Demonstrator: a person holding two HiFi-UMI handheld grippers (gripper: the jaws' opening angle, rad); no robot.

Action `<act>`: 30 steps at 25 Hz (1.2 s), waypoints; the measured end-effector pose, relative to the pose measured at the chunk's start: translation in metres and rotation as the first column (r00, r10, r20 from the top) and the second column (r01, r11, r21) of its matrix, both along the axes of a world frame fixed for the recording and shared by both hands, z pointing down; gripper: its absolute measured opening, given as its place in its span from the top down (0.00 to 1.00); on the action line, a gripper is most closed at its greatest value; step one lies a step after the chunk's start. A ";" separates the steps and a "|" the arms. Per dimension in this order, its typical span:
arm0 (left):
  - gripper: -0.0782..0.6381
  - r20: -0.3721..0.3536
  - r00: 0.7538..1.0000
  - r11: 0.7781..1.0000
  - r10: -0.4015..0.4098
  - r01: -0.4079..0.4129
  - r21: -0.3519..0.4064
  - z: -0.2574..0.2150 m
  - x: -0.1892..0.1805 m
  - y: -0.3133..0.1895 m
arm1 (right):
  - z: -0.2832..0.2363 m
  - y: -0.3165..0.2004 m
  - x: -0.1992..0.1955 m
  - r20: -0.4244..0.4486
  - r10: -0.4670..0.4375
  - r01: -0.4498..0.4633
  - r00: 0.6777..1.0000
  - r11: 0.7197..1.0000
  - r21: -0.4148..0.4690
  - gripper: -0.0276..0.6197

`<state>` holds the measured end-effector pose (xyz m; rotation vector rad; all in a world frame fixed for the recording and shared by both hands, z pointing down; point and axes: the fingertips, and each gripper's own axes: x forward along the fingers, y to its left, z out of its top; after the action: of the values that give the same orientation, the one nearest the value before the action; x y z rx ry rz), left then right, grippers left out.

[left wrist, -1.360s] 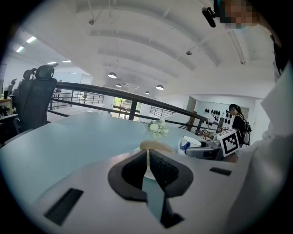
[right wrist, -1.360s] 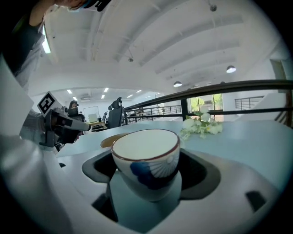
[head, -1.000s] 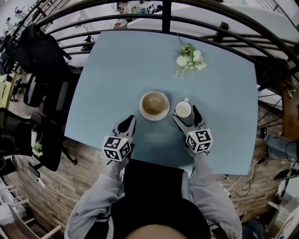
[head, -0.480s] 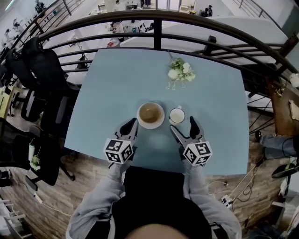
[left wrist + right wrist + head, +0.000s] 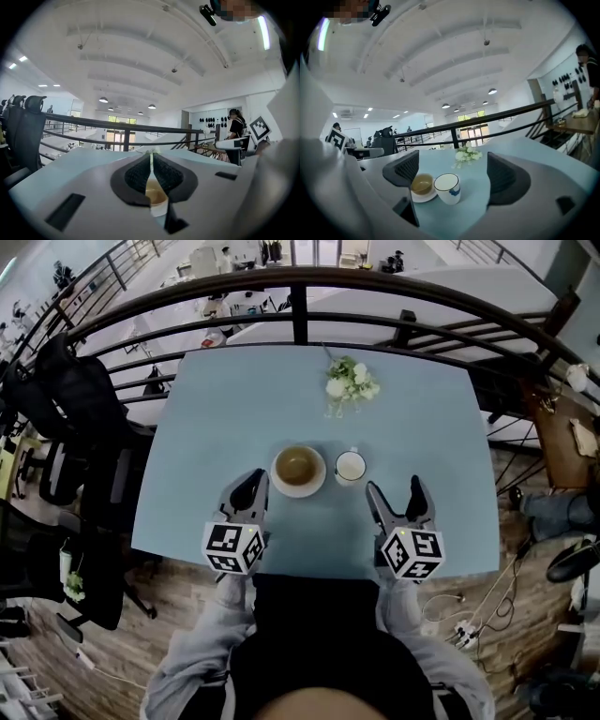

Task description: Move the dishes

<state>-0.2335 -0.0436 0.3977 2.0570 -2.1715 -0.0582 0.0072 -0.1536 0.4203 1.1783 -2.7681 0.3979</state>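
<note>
Right gripper (image 5: 397,499) hangs released over the near part of the surface (image 5: 234,399), its jaws spread wide with nothing between them. Just beyond it and a little to the left stands a white cup (image 5: 350,466), upright with its mouth facing up. A small nub on its far rim looks like the handle, pointing away from the person. In the right gripper view, the cup's near side carries a blue mark too small to read.

Just left of the cup, a bowl (image 5: 298,466) with a brownish inside sits upright on a white saucer (image 5: 281,486). Whether cup and saucer touch cannot be told.

Near and left of the saucer, the left gripper (image 5: 247,491) is clenched on nothing, its pads meeting but for a thin slit, and points toward the bowl. Both gripper cubes bear black-and-white square markers, with no readable writing.

Farther back lies a sprig of white flowers (image 5: 349,381). A dark railing (image 5: 300,282) curves past the far edge.
</note>
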 end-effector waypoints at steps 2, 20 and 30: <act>0.85 -0.019 1.000 1.000 0.001 0.000 0.015 -0.004 0.002 0.002 | -0.007 0.003 0.006 0.014 0.028 -0.028 1.000 1.000 -0.003 0.26; 0.85 -0.002 0.985 0.984 0.170 -0.170 -0.047 0.009 0.054 -0.009 | 0.000 0.020 0.006 0.010 -0.007 0.007 1.000 0.999 -0.041 0.95; 0.85 -0.010 0.981 0.981 0.192 -0.192 -0.038 0.005 0.066 -0.007 | 0.009 0.031 -0.005 -0.018 -0.080 0.079 0.997 0.995 -0.054 0.95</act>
<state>-0.1679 -0.0507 0.4031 2.2291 -1.9434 -0.0009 0.0024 -0.1222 0.4292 1.0503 -2.7586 0.4463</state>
